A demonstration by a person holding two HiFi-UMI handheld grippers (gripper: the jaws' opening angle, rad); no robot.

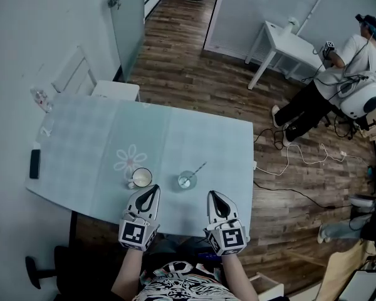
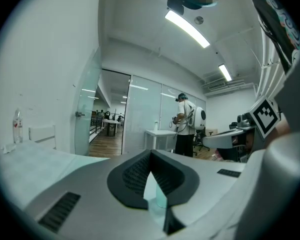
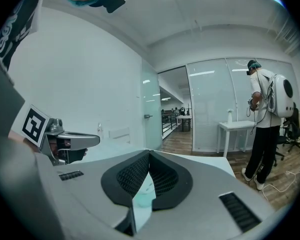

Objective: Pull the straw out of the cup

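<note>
A clear glass cup (image 1: 187,180) stands near the table's front edge, and a thin straw (image 1: 198,168) leans out of it toward the back right. My left gripper (image 1: 154,189) is just front-left of the cup, apart from it. My right gripper (image 1: 212,195) is just front-right of it, also apart. Both are shut, jaw tips meeting, with nothing held. In the left gripper view the left gripper (image 2: 151,152) has its jaws closed at the tips, and part of the glass cup (image 2: 161,198) shows through the gap below. The right gripper (image 3: 149,152) looks the same in its own view.
A white mug (image 1: 141,178) stands left of the cup, close to my left gripper. The pale table (image 1: 194,137) also carries a black phone (image 1: 34,163) and a bottle (image 1: 41,98) at its left. A white chair (image 1: 91,83) stands behind it. Another person (image 1: 338,83) sits far right.
</note>
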